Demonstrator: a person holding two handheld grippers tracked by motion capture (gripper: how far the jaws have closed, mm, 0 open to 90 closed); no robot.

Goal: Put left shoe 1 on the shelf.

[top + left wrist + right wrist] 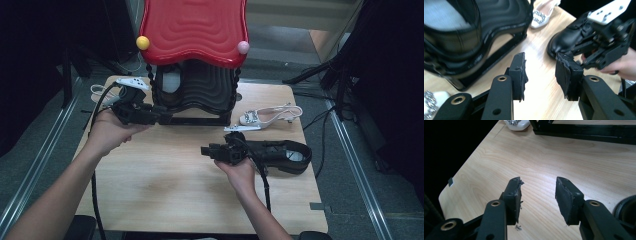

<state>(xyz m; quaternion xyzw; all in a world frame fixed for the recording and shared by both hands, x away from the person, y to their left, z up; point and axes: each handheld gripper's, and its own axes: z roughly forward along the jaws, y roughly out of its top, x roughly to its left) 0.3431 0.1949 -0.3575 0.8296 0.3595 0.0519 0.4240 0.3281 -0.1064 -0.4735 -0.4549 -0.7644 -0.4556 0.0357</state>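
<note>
Black shoe (285, 155) lay at tabletop's (165, 190) 3 o'clock, touching right claw (206, 150), which gaped empty; left claw (167, 116) half-open, empty. Prob. light, stiff leather, slick—grab collar rim.

From the high view you look forward and down on the whole desk (165, 190) from above your own side, your forearms entering at the bottom edge, and the red-roofed stand (194, 30) at the far edge. The left gripper view rides on your left hand-held gripper (540, 72), sits close above the wood and faces across the desk toward the black shoe (570, 40) and your right hand-held gripper (609, 42). The right gripper view rides on your right hand-held gripper (537, 197), low and near, facing the desk's corner. All three views share the desk's wood and the stand's black base (584, 131).
</note>
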